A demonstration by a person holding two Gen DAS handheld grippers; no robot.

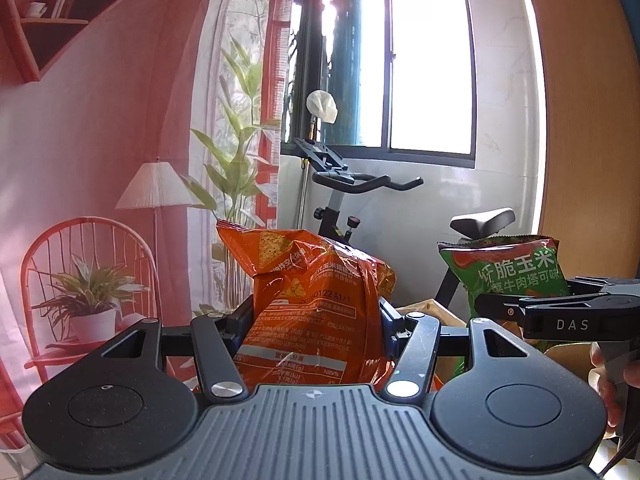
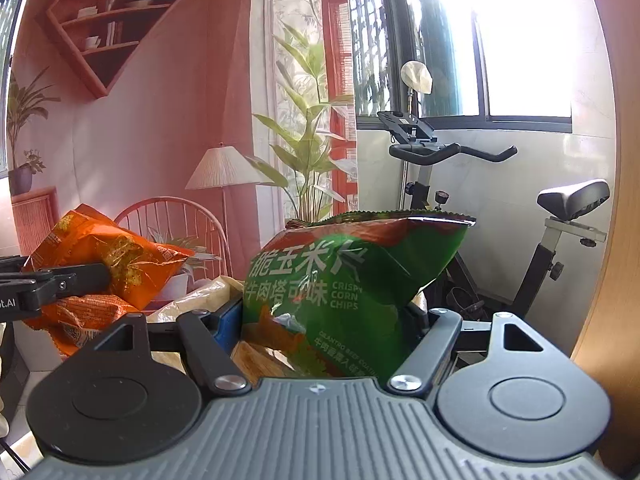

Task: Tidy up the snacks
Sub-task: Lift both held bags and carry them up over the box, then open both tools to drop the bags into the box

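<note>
The left tool [image 1: 316, 316] is pinching a crinkly orange foil chip bag [image 1: 308, 304] around its middle, and the bag sticks up above the pads. The right tool [image 2: 328, 320] is pinching a shiny green foil corn chip bag [image 2: 352, 280] the same way. Both bags are up in the air, side by side but apart, with the green bag to the right of the orange one as the left wrist camera sees it.

So I think the job is in the middle: 2 snacks are picked up, but neither is put anywhere yet. No box, basket or shelf for snacks shows here, so I cannot tell where they should go. Just past the orange bag, low down, peeks a pale yellowish bag [image 2: 208, 296]; it may still need sorting.

Well behind the orange bag stands a black exercise bike [image 1: 352, 196] under a big bright window [image 1: 400, 60]. To the left of the orange bag hangs a pink printed wall cloth [image 1: 100, 140] showing a chair, lamp and plants. Nothing sits between the 2 bags, but they are puffy and could bump if brought together
</note>
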